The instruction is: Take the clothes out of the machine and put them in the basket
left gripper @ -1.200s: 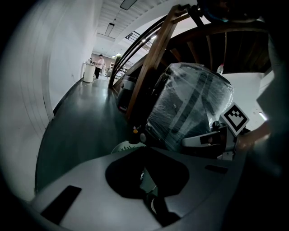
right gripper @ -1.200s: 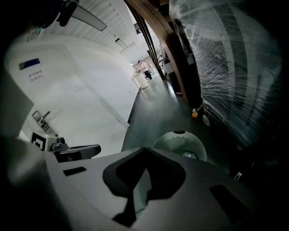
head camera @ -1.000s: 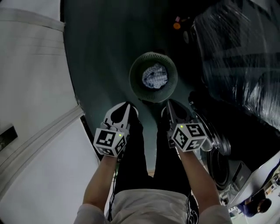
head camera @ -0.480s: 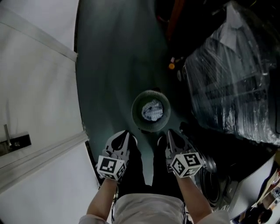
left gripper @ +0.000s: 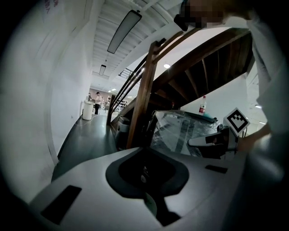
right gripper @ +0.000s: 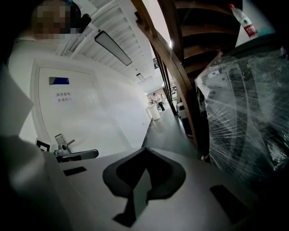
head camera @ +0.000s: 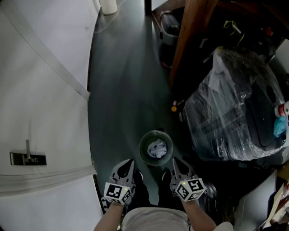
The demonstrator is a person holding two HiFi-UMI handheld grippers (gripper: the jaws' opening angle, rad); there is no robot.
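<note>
Where basket (head camera: 143, 151) sits, clothes (head camera: 157, 148) small, indistinct

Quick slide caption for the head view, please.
Left gripper and right gripper, jaws shut and empty, held near the round basket with pale clothes inside, on the dark floor.

The dark floor (head camera: 122, 90) carried a round ribbed basket (head camera: 142, 151) of pale clothes (head camera: 157, 148) near its near edge, a plastic-wrapped load (head camera: 230, 113) along the right edge, and a white bin (head camera: 108, 5) at the far edge.
</note>
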